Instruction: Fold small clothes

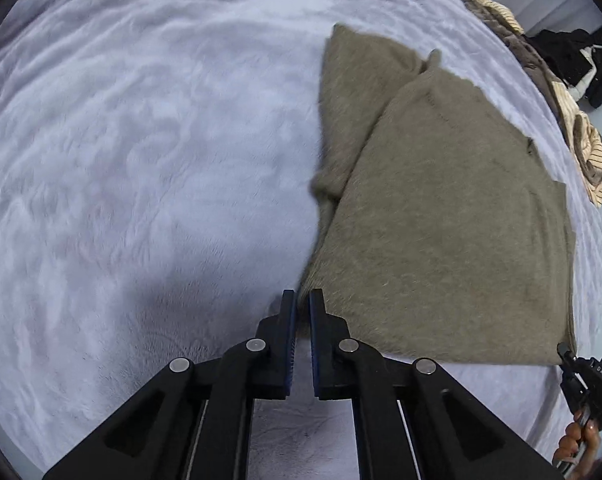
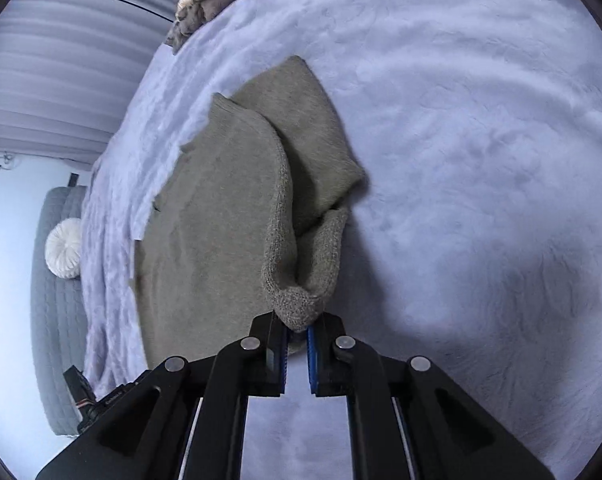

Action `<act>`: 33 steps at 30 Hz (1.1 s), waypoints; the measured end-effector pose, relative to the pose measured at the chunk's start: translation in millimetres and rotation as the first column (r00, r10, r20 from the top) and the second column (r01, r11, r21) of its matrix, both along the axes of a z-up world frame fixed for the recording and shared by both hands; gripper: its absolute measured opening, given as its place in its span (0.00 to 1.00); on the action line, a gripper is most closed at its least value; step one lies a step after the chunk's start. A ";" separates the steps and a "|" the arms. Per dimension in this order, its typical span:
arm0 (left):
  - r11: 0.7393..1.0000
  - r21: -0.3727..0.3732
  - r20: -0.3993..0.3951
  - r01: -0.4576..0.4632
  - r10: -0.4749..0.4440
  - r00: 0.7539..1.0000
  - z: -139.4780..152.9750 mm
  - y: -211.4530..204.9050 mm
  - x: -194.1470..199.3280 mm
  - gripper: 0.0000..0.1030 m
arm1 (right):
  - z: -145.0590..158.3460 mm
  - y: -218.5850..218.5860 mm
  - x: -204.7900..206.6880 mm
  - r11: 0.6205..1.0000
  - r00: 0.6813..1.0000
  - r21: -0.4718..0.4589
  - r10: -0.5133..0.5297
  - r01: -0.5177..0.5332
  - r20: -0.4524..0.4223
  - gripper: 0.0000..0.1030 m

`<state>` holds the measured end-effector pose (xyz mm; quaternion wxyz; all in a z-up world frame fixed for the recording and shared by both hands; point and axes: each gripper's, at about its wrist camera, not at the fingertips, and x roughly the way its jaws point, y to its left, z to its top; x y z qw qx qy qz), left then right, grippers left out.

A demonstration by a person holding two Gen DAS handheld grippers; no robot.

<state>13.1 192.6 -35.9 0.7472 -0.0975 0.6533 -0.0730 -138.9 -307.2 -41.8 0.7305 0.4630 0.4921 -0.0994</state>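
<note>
1. On the left, the left gripper [image 1: 299, 300] hangs low over the bed [image 1: 141, 140], right at the near corner of the brown sweater [image 1: 441, 220]. Its jaws stand close together with a narrow gap, and I cannot tell whether any cloth sits between them; the corner seems to pass just at the tips. If it has no hold, that corner will stay behind when the other side moves and the fold will come out skewed.

2. The sweater lies spread on the pale fleecy blanket [image 1: 101, 240], partly folded, one flap lying over the body. The blanket is soft and rippled, so a low gripper could catch its pile along with the knit and drag both.

3. On the right, the right gripper [image 2: 297, 328] pinches a bunched edge of the sweater [image 2: 297, 304], lifted off the bed. The bite looks small and sits at the very tips, and the knit is thick, so it could slip out under a quick pull.

4. The lifted fold sags and twists below the grip; carried across like that, it may land creased or roll over itself.

5. At the far right edge of the bed lies a pile of striped and dark clothes [image 1: 581, 128], near the sweater. A wide swing could push the sweater into it.
</note>
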 end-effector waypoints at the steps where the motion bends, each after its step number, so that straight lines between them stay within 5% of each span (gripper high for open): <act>1: 1.000 0.020 -0.012 -0.009 0.009 1.000 -6.1 4.6 -3.1 0.07 | -14.3 -0.4 -0.1 1.000 1.000 0.014 0.001 0.000 -0.028 0.08; 5: 0.999 0.051 -0.001 0.009 -0.009 1.000 1.0 18.9 -16.5 0.08 | -14.3 0.4 -3.6 0.999 0.999 0.042 -0.034 0.034 0.001 0.12; 8: 0.992 0.124 0.019 0.036 -0.039 0.999 11.9 23.4 -24.0 0.08 | 0.6 23.4 -7.5 0.995 0.999 0.084 0.051 -0.052 0.013 0.14; 12: 0.986 0.155 0.013 0.064 -0.067 0.998 14.5 25.5 -27.6 0.08 | 3.7 94.5 13.0 0.956 0.979 0.212 0.196 -0.203 0.053 0.50; 14: 0.987 0.150 0.004 0.058 -0.059 0.998 12.2 26.6 -27.5 0.08 | -2.8 137.0 30.9 0.926 0.961 0.257 0.265 -0.277 0.083 0.50; 19: 0.993 0.108 0.013 0.047 -0.049 0.999 12.3 43.9 -36.1 0.08 | -32.0 222.4 75.6 0.864 0.945 0.384 0.288 -0.326 0.154 0.50; 28: 0.996 0.089 0.030 0.011 -0.014 0.999 21.5 81.0 -47.8 0.08 | -70.5 274.0 111.4 0.864 0.985 0.476 0.112 -0.163 0.134 0.48; 29: 0.996 0.090 0.034 0.006 -0.009 0.999 23.0 84.3 -50.3 0.08 | -71.7 273.7 115.2 0.853 0.988 0.501 0.093 -0.144 0.126 0.41; 30: 0.995 0.097 0.038 0.001 -0.005 0.999 25.5 88.1 -51.1 0.08 | -70.7 271.5 118.0 0.842 0.989 0.523 0.073 -0.130 0.128 0.07; 33: 0.994 0.109 0.052 -0.010 0.004 0.999 35.1 101.1 -51.4 0.08 | -40.5 266.3 124.1 0.838 0.963 0.502 0.094 -0.214 0.253 0.07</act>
